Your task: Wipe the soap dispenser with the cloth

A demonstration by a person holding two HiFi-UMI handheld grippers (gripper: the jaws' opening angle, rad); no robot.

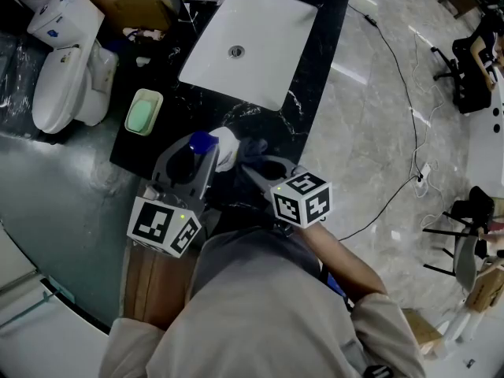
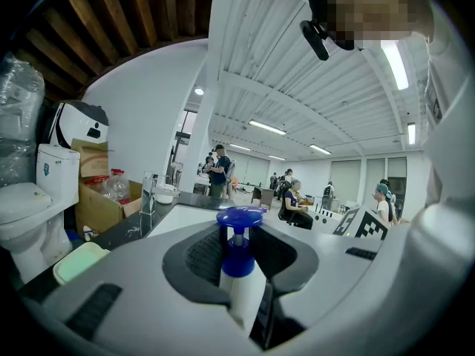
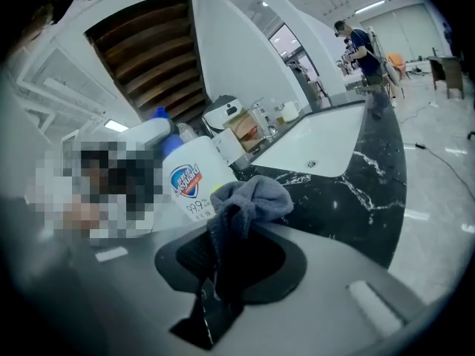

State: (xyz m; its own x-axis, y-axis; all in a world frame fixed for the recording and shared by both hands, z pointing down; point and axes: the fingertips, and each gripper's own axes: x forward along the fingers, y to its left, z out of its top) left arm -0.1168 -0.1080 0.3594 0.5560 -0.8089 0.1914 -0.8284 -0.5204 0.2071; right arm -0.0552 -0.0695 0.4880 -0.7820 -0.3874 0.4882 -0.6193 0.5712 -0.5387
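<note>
In the head view my left gripper [image 1: 198, 156] is shut on the soap dispenser [image 1: 222, 148], a white bottle with a blue pump top [image 1: 203, 141], held above the counter's near edge. The left gripper view shows that pump [image 2: 239, 218] and the white neck [image 2: 245, 297] pinched between the jaws. My right gripper [image 1: 257, 162] is shut on a grey cloth [image 1: 252, 146], which bunches out past its tips. In the right gripper view the cloth [image 3: 251, 201] rests against the labelled side of the bottle [image 3: 193, 178].
A black marble counter [image 1: 315, 69] holds a white sink [image 1: 268, 30]. A green soap dish [image 1: 144, 111] sits at its left edge. A white toilet [image 1: 67, 85] and cardboard boxes [image 1: 134, 10] stand to the left. Cables cross the pale floor [image 1: 394, 116] on the right.
</note>
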